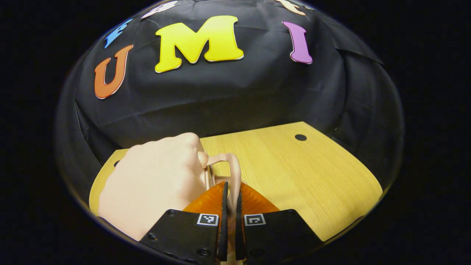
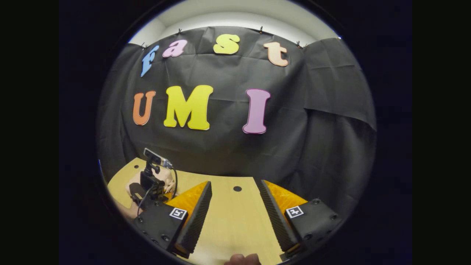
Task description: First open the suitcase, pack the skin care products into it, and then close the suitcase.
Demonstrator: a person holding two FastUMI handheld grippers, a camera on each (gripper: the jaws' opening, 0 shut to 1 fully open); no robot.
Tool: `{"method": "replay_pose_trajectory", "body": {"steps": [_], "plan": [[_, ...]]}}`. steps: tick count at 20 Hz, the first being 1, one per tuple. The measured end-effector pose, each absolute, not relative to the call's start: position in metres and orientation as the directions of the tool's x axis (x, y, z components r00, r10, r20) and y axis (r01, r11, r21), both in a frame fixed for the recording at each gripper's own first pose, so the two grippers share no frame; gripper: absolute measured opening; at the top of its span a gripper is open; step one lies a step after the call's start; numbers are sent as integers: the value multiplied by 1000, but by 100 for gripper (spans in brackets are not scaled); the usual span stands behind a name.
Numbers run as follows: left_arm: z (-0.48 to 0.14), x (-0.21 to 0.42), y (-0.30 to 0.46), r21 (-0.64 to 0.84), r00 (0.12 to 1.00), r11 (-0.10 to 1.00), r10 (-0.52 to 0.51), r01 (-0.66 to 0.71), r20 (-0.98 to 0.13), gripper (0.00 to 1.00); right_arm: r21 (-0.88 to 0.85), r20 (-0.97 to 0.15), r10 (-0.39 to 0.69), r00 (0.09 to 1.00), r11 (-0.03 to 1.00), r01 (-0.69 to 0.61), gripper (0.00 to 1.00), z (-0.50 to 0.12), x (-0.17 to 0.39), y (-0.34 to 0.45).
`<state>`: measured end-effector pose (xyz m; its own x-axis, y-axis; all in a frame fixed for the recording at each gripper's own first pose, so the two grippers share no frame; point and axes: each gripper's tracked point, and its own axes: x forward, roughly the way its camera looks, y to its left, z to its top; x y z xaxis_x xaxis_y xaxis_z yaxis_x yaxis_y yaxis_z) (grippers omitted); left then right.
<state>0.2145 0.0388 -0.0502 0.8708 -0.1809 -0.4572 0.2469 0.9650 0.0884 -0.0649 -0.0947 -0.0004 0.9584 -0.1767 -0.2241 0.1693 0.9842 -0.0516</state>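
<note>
In the left gripper view a pale pink suitcase (image 1: 154, 180) lies closed on the wooden table (image 1: 294, 169), to the left of my fingers. Its curved handle (image 1: 232, 167) runs between the two fingers, and my left gripper (image 1: 231, 193) is shut on it. In the right gripper view my right gripper (image 2: 234, 184) stands open above the table (image 2: 228, 221) with nothing between its fingers. Off to its left I see the suitcase (image 2: 128, 189), partly hidden behind the left gripper's camera mount (image 2: 151, 180).
A small round hole (image 1: 300, 137) marks the far part of the tabletop, also seen as the hole (image 2: 237, 188) ahead of the right gripper. The black cloth wall closes the back and right. A fingertip (image 2: 243, 259) shows at the bottom edge.
</note>
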Motion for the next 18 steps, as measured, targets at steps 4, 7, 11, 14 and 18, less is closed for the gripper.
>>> {"method": "replay_pose_trajectory", "body": {"steps": [4, 7, 11, 14, 18], "plan": [[-56, 215, 31, 139, 879, 961, -153, 239, -452, 16, -52, -230, -171, 958, 985, 163, 79, -3, -60, -98], [-64, 211, 17, 112, 856, 953, -197, 282, -479, 34, -52, -235, -153, 960, 988, 145, 79, -6, -54, -96], [-48, 198, 9, 69, 860, 954, -229, 291, -455, 69, -53, -223, -121, 967, 992, 112, 77, -11, -42, -84], [-9, 188, 25, 1, 901, 971, -220, 237, -373, 84, -50, -200, -90, 976, 995, 82, 79, -6, -33, -72], [62, 174, 67, -74, 956, 985, -167, 154, -240, 93, -28, -145, -35, 989, 999, 32, 79, 6, -18, -45]]}}
